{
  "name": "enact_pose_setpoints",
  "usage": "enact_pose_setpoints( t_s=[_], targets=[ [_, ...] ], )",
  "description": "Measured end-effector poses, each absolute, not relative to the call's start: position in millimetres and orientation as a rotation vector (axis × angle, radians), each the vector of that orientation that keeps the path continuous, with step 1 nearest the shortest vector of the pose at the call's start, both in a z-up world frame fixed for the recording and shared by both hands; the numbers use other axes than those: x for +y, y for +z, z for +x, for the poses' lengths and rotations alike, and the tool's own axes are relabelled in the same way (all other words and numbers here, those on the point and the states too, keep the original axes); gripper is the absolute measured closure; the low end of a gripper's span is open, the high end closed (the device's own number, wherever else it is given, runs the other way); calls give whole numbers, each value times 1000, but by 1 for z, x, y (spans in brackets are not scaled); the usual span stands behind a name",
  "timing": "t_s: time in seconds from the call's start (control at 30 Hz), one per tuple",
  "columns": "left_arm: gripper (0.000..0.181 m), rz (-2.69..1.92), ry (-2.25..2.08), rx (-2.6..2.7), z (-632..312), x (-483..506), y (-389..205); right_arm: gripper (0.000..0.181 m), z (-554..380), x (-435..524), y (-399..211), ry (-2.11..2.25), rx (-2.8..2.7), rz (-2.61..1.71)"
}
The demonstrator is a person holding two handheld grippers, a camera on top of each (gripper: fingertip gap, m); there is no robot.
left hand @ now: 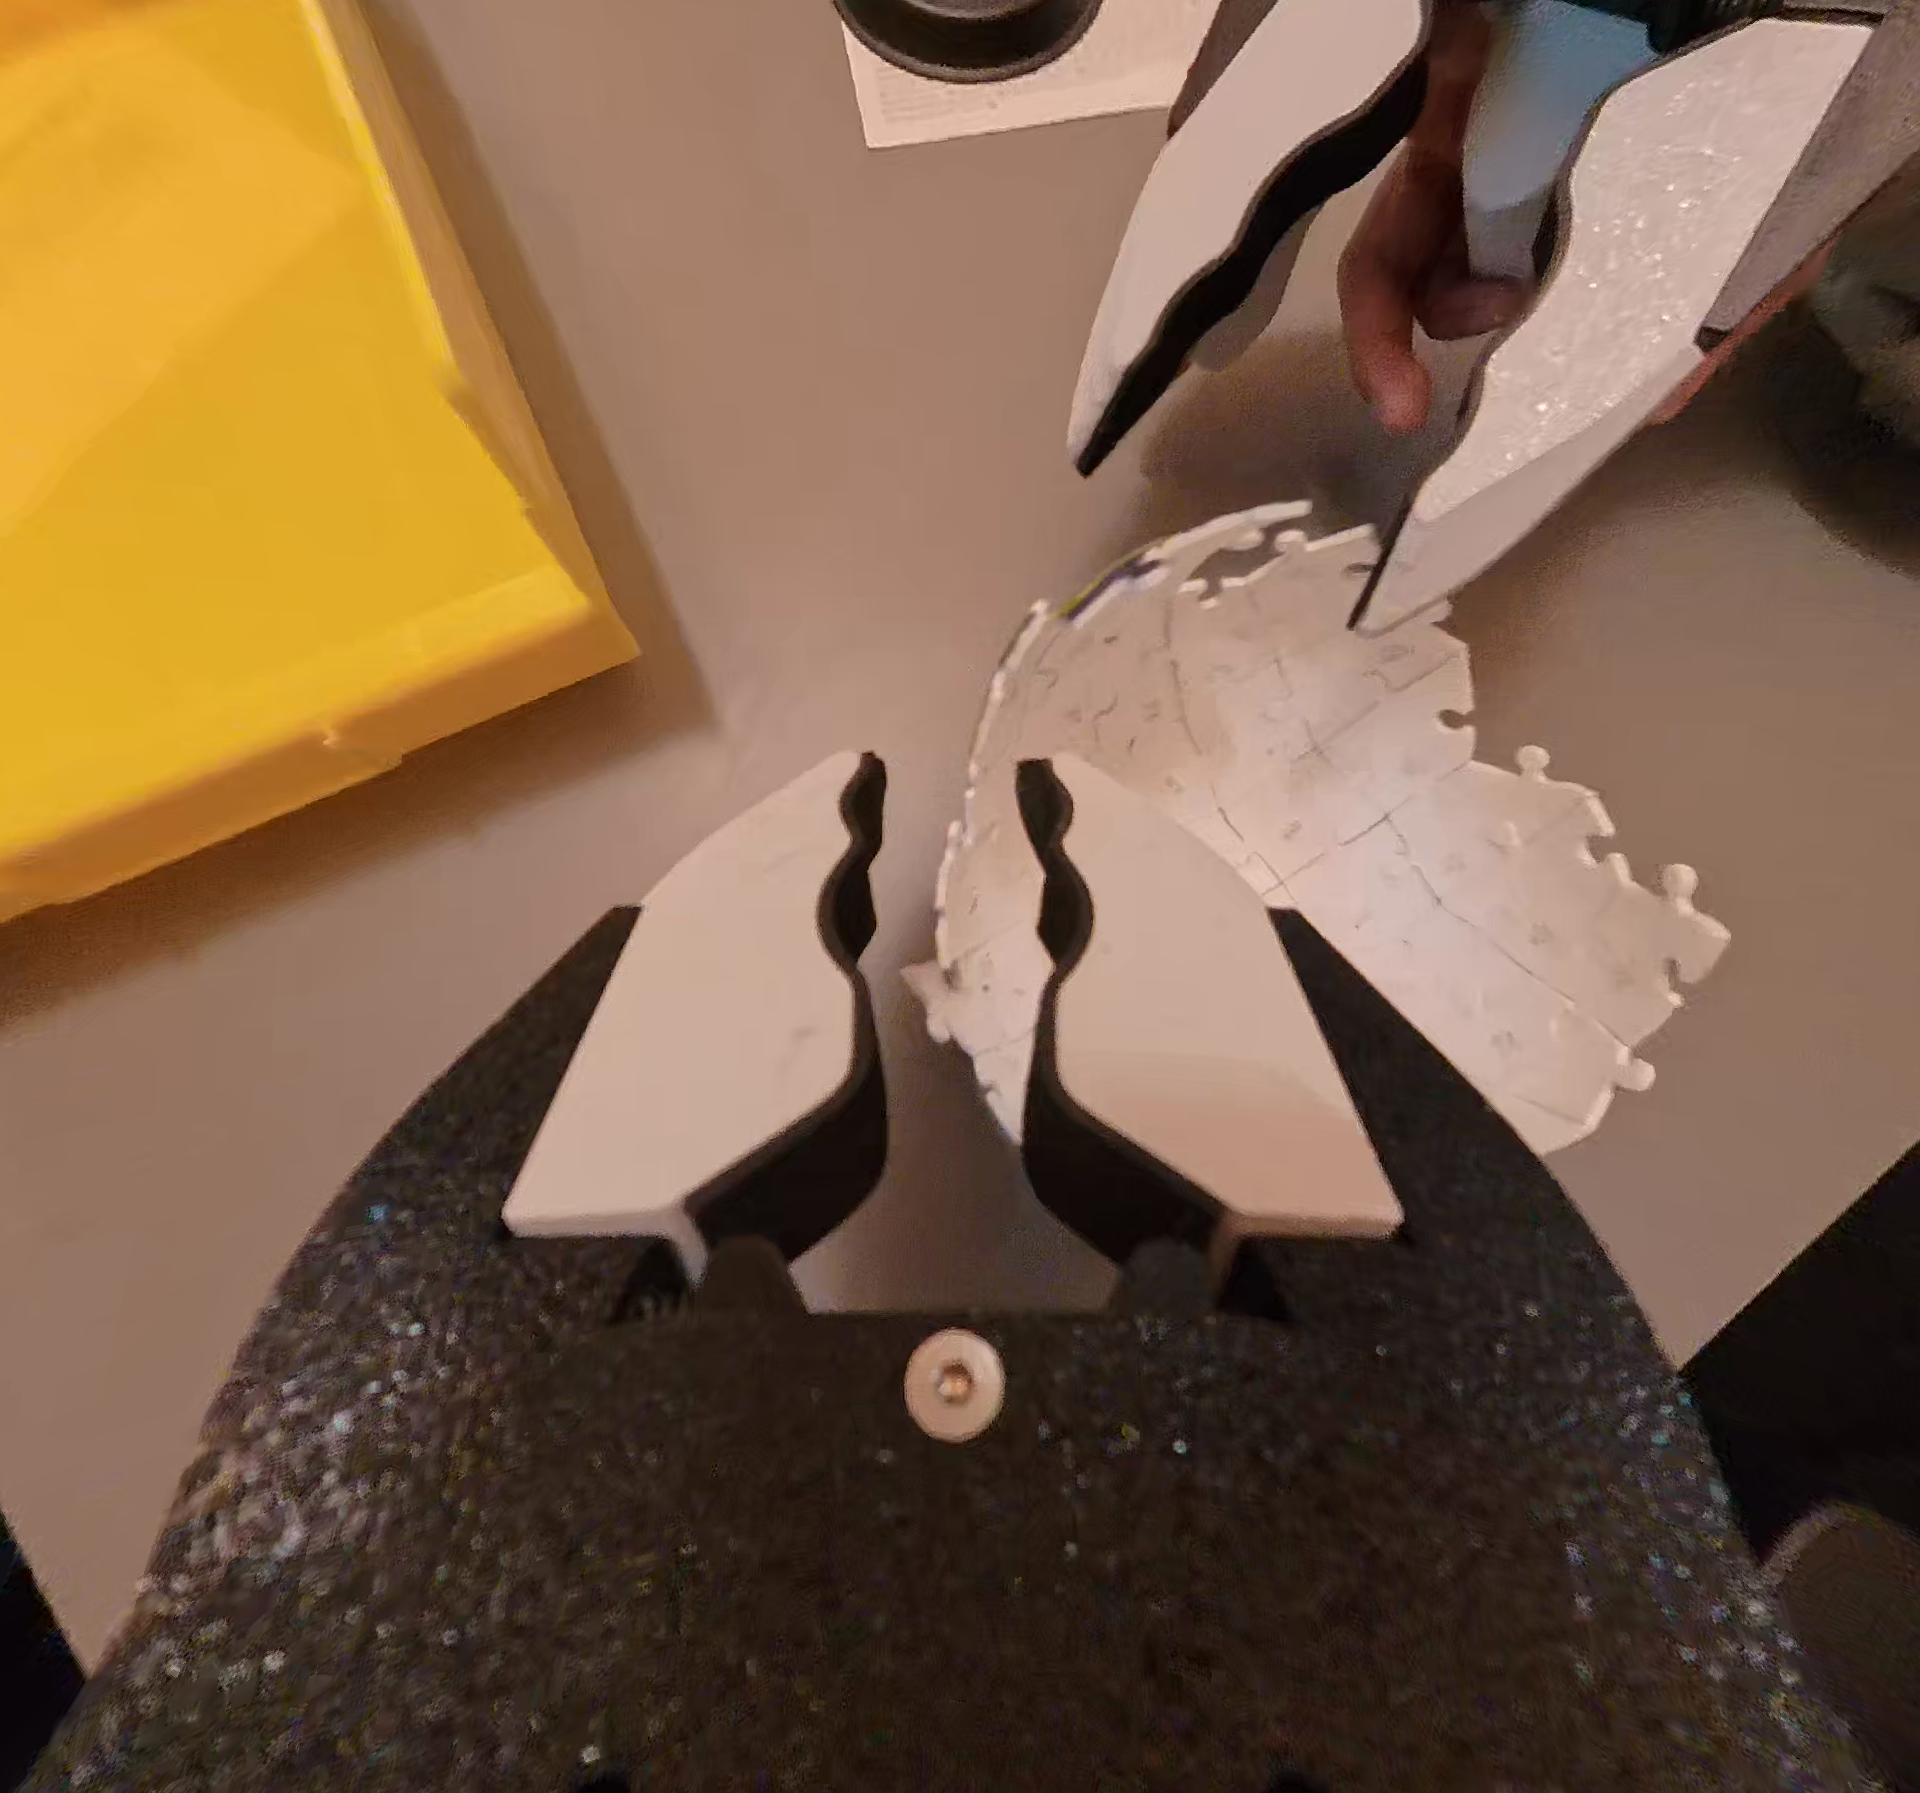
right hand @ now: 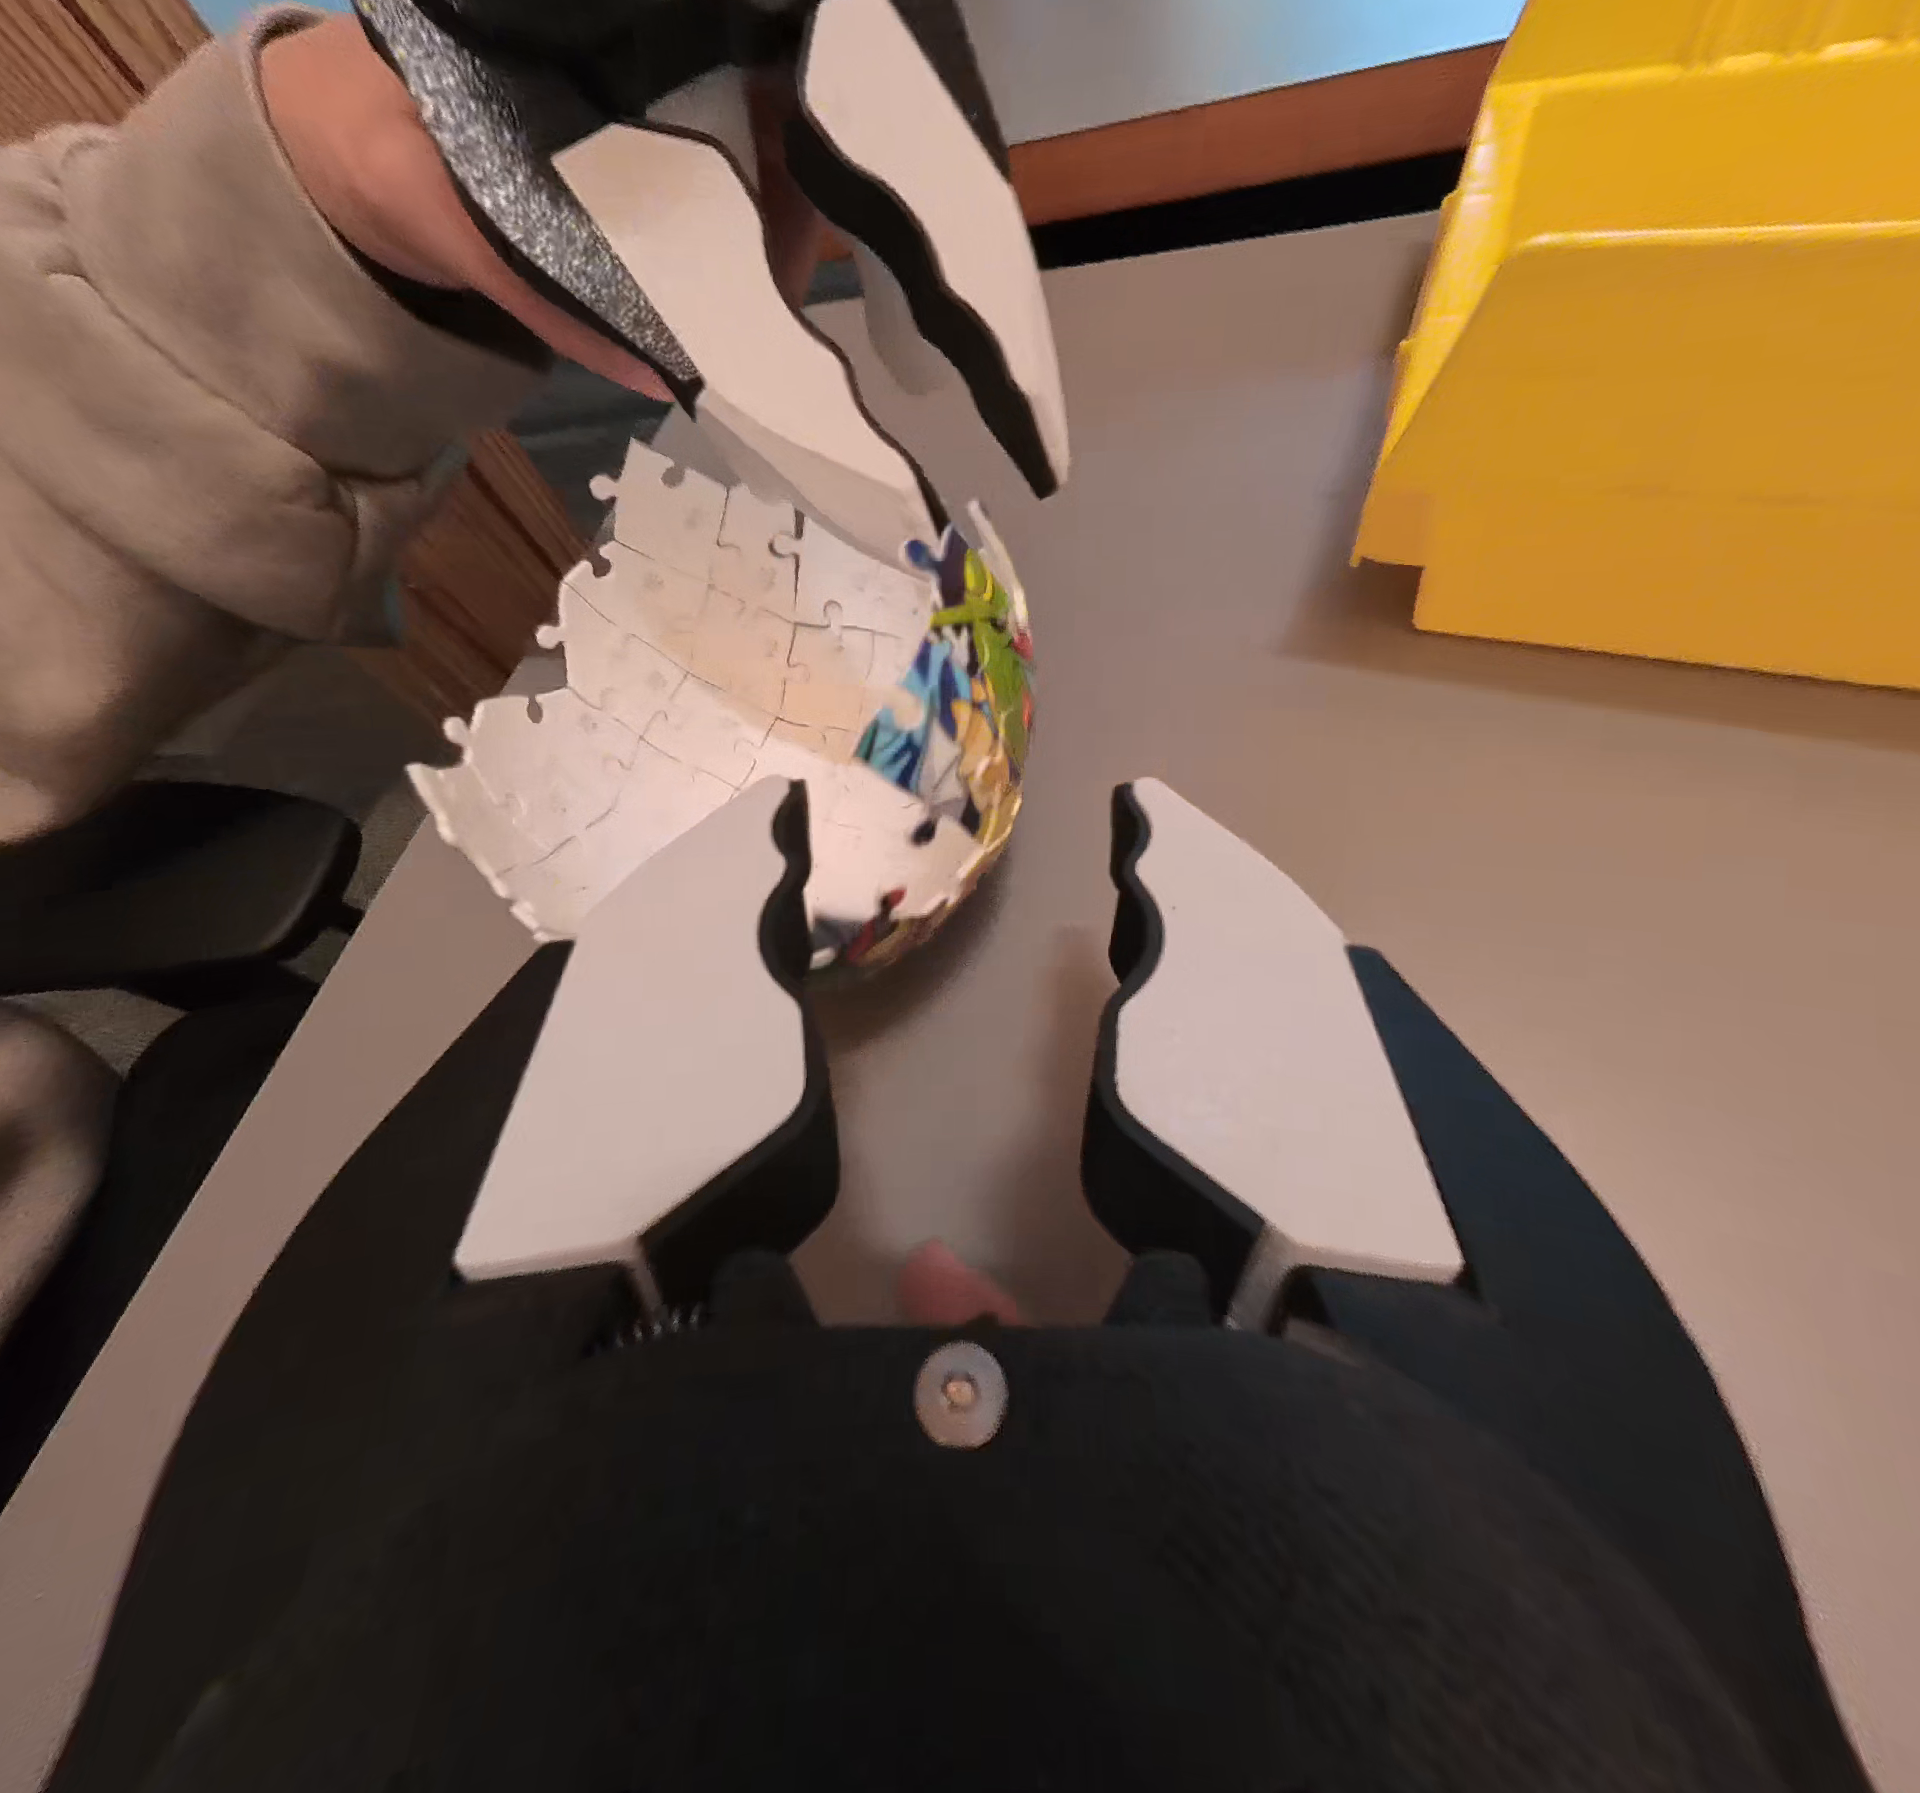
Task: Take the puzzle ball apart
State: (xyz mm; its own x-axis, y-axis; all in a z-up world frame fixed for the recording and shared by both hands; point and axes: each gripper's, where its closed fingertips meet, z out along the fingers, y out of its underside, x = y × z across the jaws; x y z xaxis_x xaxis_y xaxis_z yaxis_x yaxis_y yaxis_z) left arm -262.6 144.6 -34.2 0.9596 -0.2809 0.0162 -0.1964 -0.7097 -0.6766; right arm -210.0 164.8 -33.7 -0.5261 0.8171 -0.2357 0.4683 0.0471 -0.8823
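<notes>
At centre frame, a partly opened puzzle ball (right hand: 727, 704) is seen on the grey table (right hand: 1351, 808); both the left gripper (left hand: 951, 777) and right gripper (right hand: 961, 798) are spread open and empty beside it.

Our left wrist view looks steeply down at the table (left hand: 727, 393) from close above, over its own fingers. Our right wrist view sits lower and flatter, close to the tabletop, and faces the opposite way, toward a far wall. We see each gripper in the other's view, far side. Both views share the ball (left hand: 1299, 808) (right hand: 727, 704) between them and the yellow bin (left hand: 208, 393) (right hand: 1662, 393).
</notes>
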Motion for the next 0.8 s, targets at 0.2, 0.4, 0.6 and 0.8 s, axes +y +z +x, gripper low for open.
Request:
enact_pose_setpoints(
  t_s=[0.2,0.4,0.6,0.8],
  targets=[
    [158,-2411,-100,488,-258,152,-35,143,-217,167,-39,1341,-2051,-1283],
    [156,-2459,-41,594,-261,156,-39,148,-221,168,-38,1336,-2034,-1279],
    [154,-2437,-29,757,-258,163,-32,148,-219,170,-39,1287,-2050,-1271],
    [162,-2443,5,925,-253,159,-42,148,-219,171,-42,1212,-2067,-1267]
  ],
)
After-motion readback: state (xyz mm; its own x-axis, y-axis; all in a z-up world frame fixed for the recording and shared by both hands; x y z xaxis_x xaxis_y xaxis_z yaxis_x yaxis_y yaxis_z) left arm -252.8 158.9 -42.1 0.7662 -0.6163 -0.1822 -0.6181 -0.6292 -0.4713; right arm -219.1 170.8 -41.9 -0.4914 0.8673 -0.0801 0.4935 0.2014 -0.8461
